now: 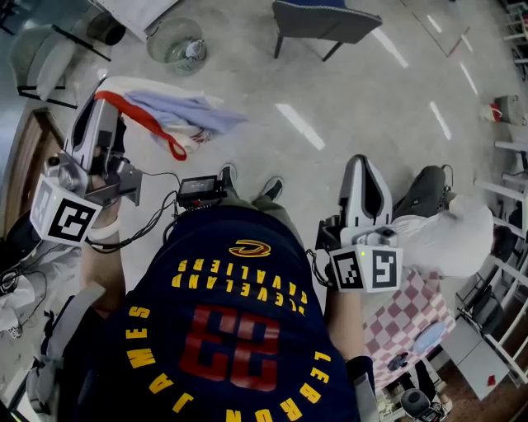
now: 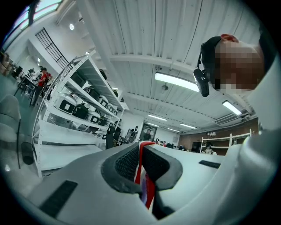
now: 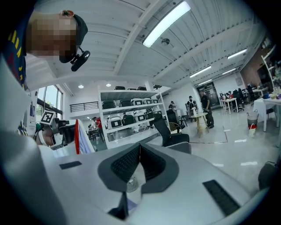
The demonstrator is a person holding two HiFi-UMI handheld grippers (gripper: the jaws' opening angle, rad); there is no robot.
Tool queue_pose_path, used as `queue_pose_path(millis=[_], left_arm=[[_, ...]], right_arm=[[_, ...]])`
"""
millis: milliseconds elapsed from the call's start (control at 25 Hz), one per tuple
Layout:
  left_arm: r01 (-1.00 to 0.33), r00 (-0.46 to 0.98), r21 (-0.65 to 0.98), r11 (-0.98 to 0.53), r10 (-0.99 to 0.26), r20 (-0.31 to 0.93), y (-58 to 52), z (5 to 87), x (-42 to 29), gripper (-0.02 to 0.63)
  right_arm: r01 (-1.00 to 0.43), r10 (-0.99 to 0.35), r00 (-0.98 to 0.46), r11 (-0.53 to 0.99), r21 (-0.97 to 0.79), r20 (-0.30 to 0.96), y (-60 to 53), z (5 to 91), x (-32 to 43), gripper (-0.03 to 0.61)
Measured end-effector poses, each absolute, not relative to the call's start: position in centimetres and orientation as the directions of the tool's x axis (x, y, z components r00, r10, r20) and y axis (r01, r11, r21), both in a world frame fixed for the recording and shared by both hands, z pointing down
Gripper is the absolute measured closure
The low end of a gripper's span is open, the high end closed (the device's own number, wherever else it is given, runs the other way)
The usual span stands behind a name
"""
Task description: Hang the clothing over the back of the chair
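1. The clothing (image 1: 186,111), a pale blue and white garment with red trim, hangs bunched in the air above the floor (image 1: 330,107), at the left hand-held gripper (image 2: 141,150).
2. A chair (image 1: 322,21) stands further off, well apart from the clothing. Nothing is draped on its back yet.
3. Risk: only a narrow red-trimmed edge sits in the jaws. A snag or a quick swing could pull it out and drop the garment.
4. Risk: a bunched garment laid unevenly over the chair back will likely slide off one side.
5. Left hand-held gripper: jaws fully closed, clamping the trim.
6. Right hand-held gripper (image 3: 139,151): jaws together, holding nothing and clear of the clothing.
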State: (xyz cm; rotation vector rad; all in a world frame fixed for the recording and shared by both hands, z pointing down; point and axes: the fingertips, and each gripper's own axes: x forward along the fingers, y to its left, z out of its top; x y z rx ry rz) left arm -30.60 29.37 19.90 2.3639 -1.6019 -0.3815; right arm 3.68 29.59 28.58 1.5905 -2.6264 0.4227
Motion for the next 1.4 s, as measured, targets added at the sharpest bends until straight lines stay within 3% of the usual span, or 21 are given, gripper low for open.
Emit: queue_pose_path(millis=[400,880,1400], left_arm=[[-0.880,0.325,0.342,-0.328,-0.943,-0.070,28.7,20.0,-29.6,0.604],[-0.893,0.264,0.361,-0.268,-0.962,-0.061,26.7,20.9,-23.1,0.604],[-0.881,0.319,0.357,-0.311,-0.947,-0.039,22.5,20.9,-18.0,0.604]], right_arm=[[-0.880,-0.867,-0.463,0.425,-0.215,0.182,29.7,29.4,6.1,0.571],[-0.875,-0.870,-0.460,0.409,-0.261,0.177,28.3,31.6,15.7,0.571],[-0.877,-0.878,-0.443,0.381,-0.293,0.183,24.7,32.6,19.7,0.571]])
